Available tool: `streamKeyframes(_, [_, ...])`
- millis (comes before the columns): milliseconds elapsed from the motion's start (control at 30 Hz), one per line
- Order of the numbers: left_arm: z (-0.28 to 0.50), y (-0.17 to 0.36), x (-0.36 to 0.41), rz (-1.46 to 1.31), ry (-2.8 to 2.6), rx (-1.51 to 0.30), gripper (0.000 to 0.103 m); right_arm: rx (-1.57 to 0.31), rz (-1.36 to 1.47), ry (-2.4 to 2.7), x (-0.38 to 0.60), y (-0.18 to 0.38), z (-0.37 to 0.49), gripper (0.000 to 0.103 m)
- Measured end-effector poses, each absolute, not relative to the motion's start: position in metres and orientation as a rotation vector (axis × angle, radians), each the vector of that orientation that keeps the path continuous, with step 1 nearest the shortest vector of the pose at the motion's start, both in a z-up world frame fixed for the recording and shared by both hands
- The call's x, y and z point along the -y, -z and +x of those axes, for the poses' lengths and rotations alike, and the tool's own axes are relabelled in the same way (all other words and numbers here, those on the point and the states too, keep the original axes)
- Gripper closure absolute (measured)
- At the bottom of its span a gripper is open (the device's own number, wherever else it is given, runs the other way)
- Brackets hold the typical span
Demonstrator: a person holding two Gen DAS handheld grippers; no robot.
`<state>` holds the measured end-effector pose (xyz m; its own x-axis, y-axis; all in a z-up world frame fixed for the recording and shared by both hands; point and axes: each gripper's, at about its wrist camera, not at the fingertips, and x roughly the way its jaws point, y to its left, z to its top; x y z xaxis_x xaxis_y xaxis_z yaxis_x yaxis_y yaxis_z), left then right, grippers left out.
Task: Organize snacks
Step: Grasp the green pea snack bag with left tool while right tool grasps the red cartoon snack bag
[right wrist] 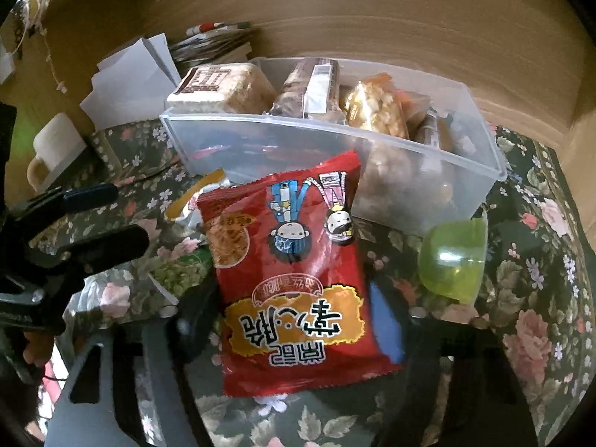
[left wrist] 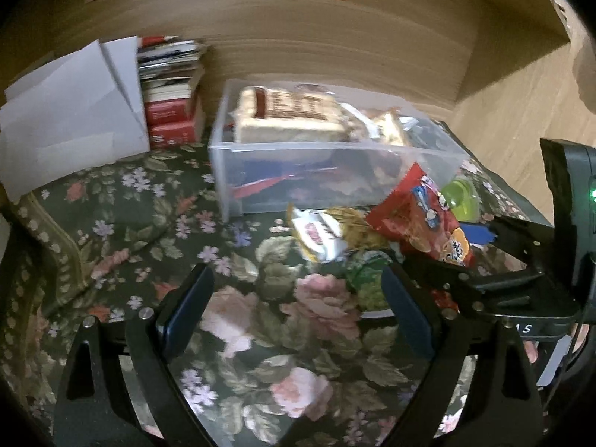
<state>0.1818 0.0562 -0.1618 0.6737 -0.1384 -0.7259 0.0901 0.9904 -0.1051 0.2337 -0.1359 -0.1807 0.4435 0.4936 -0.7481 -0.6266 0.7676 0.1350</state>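
Right tongs (right wrist: 294, 320) pinch a red snack packet (right wrist: 298, 279) between their blue-padded fingers (right wrist: 385, 324); the packet hangs print upside down, cartoon figures at its far end, held above the floral-cloth surface (right wrist: 536, 272) just in front of the clear plastic bin (right wrist: 335, 138). In the left wrist view the same red snack packet (left wrist: 421, 216) shows at right, clamped in the right tongs (left wrist: 458, 257), near the bin's front corner. Left tongs (left wrist: 298, 316) are spread wide with nothing between the pads, hovering over the floral cloth (left wrist: 123, 223). Clear plastic bin (left wrist: 327, 164) sits at the back of the surface against the wood-grain wall and already carries several wrapped items: a pale puffed-rice block with brown label (right wrist: 219, 89), a brown-wrapped bar (right wrist: 309, 85), and an amber crunchy piece in clear wrap (right wrist: 376, 108). On the cloth in front of the bin: a white-and-gold wrapper (left wrist: 327, 234), a green-printed packet (left wrist: 368, 279) partly hidden behind the tongs, and a translucent green cup (right wrist: 454, 257) lying just beside the bin's right end. Left of the bin, a stack of books (left wrist: 171, 104) and white folded paper (left wrist: 70, 115). A white mug (right wrist: 56, 149) stands at far left in the right wrist view.
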Motion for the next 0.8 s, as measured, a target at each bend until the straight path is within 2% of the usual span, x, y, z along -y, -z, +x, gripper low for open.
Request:
streamKeyframes(433, [0.199,0.187,-0.004,-0.017,0.218,-0.906,0.034,-0.788,-0.090,-0.630,0.190,0.156,0.223,0.037])
streamKeyframes(667, [0.202,0.197,0.010,0.024,0.205,-0.913,0.067,-0.780,-0.085,-0.634,0.196,0.157,0.219,0.037])
streamKeyframes(800, [0.193,0.192,0.007,0.015,0.201,-0.896,0.069,-0.776,-0.077,-0.637,0.199,0.156,0.218,0.037])
